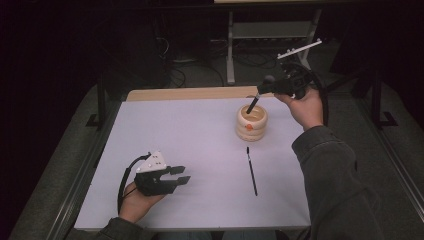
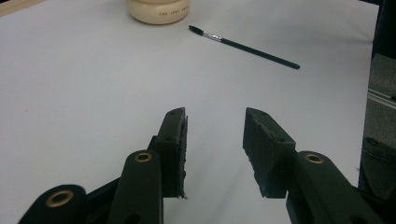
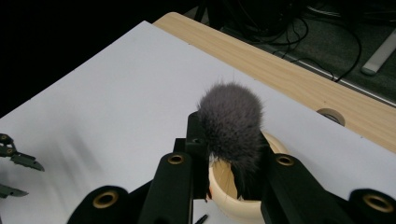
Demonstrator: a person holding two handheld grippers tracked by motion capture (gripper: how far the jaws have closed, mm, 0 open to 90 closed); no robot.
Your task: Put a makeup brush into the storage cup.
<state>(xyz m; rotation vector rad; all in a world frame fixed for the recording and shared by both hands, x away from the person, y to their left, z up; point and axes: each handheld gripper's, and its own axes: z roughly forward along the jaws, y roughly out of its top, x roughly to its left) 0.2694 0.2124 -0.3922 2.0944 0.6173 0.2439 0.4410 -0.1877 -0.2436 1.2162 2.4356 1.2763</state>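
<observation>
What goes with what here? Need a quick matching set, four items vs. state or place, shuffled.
Column 1:
1. fluffy brush
2. thin brush
3. cream holder
4. left gripper

Column 2:
A. lying flat on the white table
B. jaws apart, nothing between them
C. clamped in the right gripper, handle end inside the holder
D. standing upright near the table's far edge

Pairs: 1-C, 2-A, 3-D, 4-B

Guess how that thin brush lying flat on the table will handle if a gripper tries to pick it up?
The thin brush is a slim, straight stick lying flat on the white table, so the jaws would probably struggle to get under it. It looks round, so a nudge might roll it. Likely light and stiff; the small bristle tip looks soft.
</observation>
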